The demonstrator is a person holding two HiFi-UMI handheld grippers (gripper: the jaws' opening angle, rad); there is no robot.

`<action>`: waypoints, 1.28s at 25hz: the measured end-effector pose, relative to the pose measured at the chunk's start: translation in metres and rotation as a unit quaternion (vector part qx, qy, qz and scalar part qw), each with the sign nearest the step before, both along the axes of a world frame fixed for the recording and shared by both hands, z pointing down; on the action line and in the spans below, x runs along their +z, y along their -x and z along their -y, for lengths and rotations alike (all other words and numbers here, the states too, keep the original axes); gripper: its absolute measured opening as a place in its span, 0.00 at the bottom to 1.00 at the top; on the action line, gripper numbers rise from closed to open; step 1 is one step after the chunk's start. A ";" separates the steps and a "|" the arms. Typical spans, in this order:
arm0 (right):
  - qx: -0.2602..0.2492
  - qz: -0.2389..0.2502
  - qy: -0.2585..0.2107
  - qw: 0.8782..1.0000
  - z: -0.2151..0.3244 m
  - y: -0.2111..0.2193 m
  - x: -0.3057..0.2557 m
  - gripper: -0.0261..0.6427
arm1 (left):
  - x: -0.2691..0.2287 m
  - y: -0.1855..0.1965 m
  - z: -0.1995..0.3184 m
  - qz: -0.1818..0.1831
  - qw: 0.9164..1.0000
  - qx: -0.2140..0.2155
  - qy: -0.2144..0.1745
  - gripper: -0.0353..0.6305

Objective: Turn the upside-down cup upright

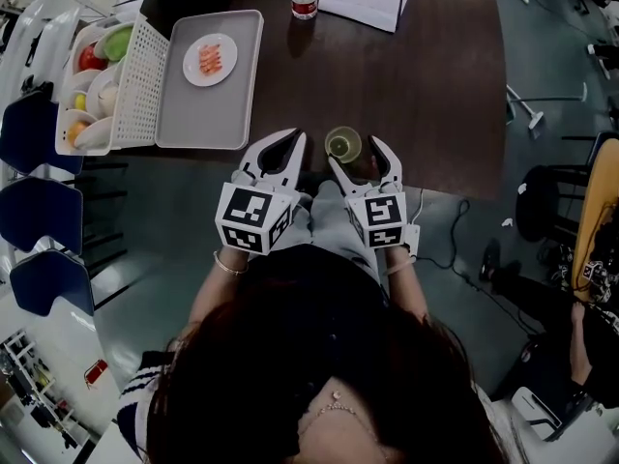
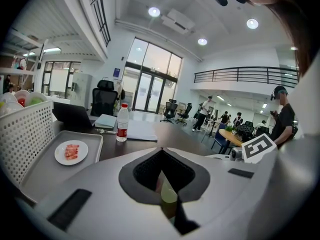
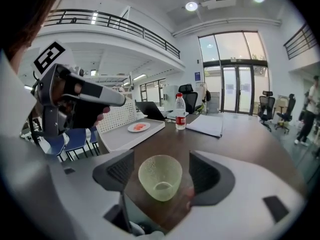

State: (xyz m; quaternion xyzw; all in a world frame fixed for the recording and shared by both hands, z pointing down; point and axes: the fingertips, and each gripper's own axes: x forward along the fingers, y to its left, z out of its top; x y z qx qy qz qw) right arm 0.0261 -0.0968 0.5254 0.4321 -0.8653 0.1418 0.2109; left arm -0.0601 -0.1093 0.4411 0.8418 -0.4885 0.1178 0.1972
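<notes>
1. Near the front edge of the worktop (image 1: pixel 426 95), the cup (image 1: pixel 342 145) stands mouth up between the jaws of my right tool (image 3: pixel 160 166). The jaws are wide apart and clear of its wall. If I draw back crookedly, a jaw could clip the rim and tip the cup over again.
2. The cup looks light, and the worktop's edge lies close at its 6 o'clock. A drag that way could pull it off.
3. My left tool (image 1: pixel 295 136), jaws together and empty, hangs just beside the cup at its 9 o'clock. A drift toward 3 o'clock would knock it.
4. Squeezing again off-centre could tilt it.
</notes>
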 end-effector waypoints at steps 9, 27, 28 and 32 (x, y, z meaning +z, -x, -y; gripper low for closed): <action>-0.015 -0.036 0.022 0.999 0.003 0.008 0.031 0.57 | 0.010 0.001 -0.006 0.003 1.000 0.003 0.017 0.05; -0.016 -0.067 0.046 0.997 0.009 0.012 0.057 0.57 | 0.018 0.008 -0.007 0.009 0.999 0.001 0.032 0.05; -0.017 -0.068 0.048 0.996 0.009 0.012 0.057 0.57 | 0.018 0.008 -0.007 0.009 0.999 0.001 0.032 0.05; -0.013 -0.071 0.050 0.996 0.013 0.011 0.056 0.57 | 0.017 0.010 -0.006 0.009 1.000 0.000 0.029 0.05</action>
